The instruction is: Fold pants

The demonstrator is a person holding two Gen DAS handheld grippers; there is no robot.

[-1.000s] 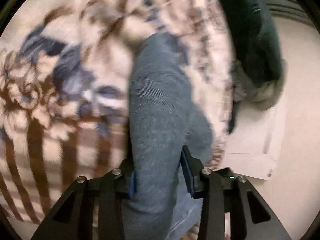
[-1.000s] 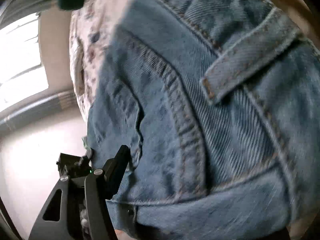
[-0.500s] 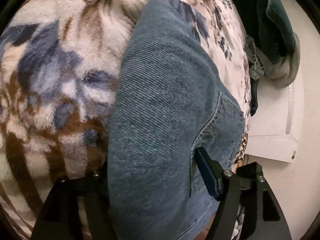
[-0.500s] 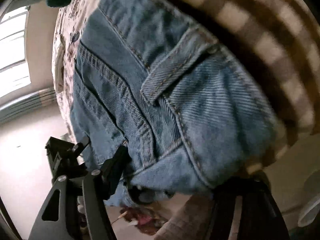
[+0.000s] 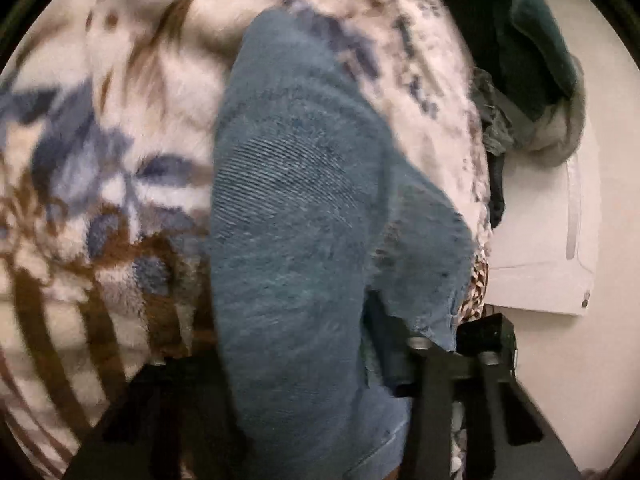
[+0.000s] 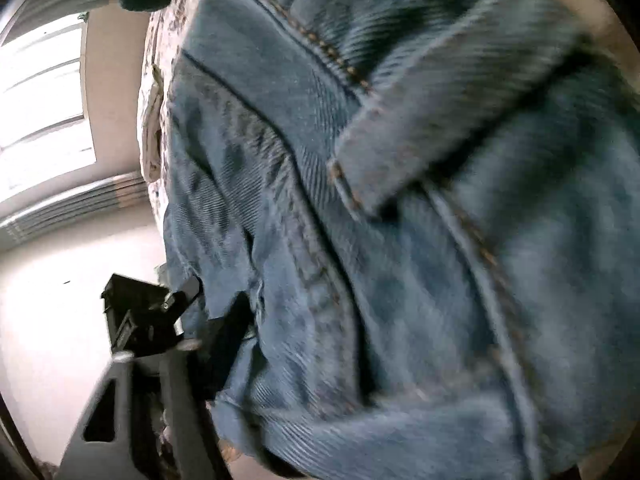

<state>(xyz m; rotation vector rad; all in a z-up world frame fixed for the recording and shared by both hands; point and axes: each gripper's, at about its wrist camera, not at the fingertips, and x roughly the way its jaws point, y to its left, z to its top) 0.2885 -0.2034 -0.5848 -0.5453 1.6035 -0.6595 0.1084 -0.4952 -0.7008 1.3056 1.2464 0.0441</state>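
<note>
Both grippers' jaws are closing around the blue denim pants (image 5: 296, 208). The left gripper (image 5: 288, 344) has a thick fold bunched between its fingers; the right gripper (image 6: 360, 344) straddles the waistband, over a floral fleece blanket (image 5: 112, 152).

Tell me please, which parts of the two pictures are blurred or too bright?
Left wrist view: dim, the jeans and the floral blanket smeared by motion blur. Right wrist view: the window is overexposed, the floor glares white, and the denim seams look soft; fisheye bends both.

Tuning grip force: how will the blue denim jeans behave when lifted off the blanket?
The blue denim jeans probably flop: they drape in soft folds over the left gripper, whose jaws are closing. Likely heavy for cloth, given thick seams and a belt loop. The coarse twill should resist slipping on the floral fleece blanket.
</note>
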